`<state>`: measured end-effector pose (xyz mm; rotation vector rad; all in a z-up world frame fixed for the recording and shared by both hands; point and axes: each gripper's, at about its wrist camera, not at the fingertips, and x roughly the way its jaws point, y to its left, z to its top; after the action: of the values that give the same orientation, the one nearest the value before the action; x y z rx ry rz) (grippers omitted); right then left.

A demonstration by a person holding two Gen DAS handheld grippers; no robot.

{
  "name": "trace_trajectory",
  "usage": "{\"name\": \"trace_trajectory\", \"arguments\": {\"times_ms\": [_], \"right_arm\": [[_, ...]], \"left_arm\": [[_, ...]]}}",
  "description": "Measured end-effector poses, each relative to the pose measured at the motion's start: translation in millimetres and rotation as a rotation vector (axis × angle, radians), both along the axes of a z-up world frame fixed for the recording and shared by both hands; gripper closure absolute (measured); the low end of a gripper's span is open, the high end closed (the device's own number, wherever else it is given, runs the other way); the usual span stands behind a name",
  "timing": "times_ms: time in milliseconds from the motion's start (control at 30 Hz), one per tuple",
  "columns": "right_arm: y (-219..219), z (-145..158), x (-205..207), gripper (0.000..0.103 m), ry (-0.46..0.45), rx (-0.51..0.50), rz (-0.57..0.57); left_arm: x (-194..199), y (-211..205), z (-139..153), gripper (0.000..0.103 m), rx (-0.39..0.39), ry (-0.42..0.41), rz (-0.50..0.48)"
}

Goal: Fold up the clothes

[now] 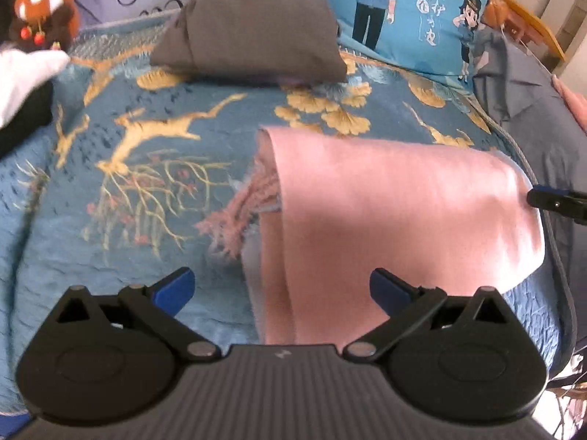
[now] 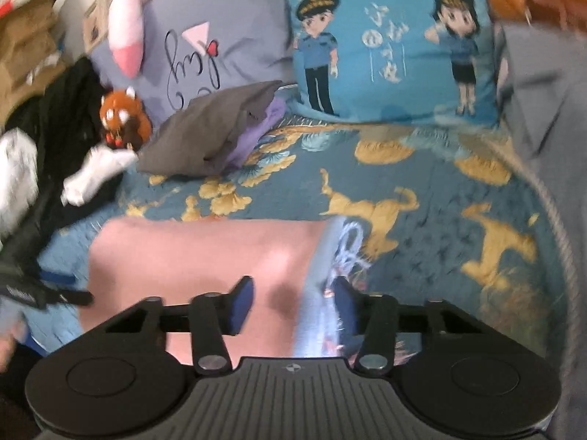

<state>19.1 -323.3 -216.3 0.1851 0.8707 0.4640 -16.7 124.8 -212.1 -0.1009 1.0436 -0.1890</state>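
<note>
Here, my left claw (image 1: pixel 282 286) spread wide above the folded pink scarf (image 1: pixel 385 212), nothing gripped, my right claw (image 2: pixel 293 304) partly open over the scarf's fringed end, pads not pressing, scarf lying on the blue patterned bed (image 1: pixel 146 190), grey folded garment (image 1: pixel 253 36) beyond.

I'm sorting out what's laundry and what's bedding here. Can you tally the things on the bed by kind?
Folded clothes by the pillows: 2, the grey garment on top of the purple garment
Scarves: 1, the pink scarf
Pillows: 2, the cartoon pillow and the lavender pillow
Plush toys: 1, the red panda toy
Total: 6
</note>
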Motion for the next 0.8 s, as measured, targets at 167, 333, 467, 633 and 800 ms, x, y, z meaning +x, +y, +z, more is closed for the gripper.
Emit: {"name": "trace_trajectory", "arguments": {"times_ms": [167, 333, 467, 633, 800], "right_arm": [[-6, -10, 8, 0.095, 0.051, 0.103, -0.057], [-4, 20, -15, 0.096, -0.073, 0.125, -0.045], [7, 1, -8, 0.096, -0.005, -0.048, -0.042], [16, -33, 5, 0.086, 0.082, -0.123, -0.091], [-4, -5, -8, 0.047, 0.001, -0.016, -0.193]], "left_arm": [[21, 1, -1, 0.035, -0.036, 0.003, 0.056], [29, 1, 10, 0.081, -0.037, -0.005, 0.08], [35, 1, -3, 0.081, 0.013, 0.044, 0.081], [33, 8, -28, 0.073, 0.054, 0.101, 0.12], [18, 19, -10, 0.054, 0.048, 0.039, 0.115]]}}
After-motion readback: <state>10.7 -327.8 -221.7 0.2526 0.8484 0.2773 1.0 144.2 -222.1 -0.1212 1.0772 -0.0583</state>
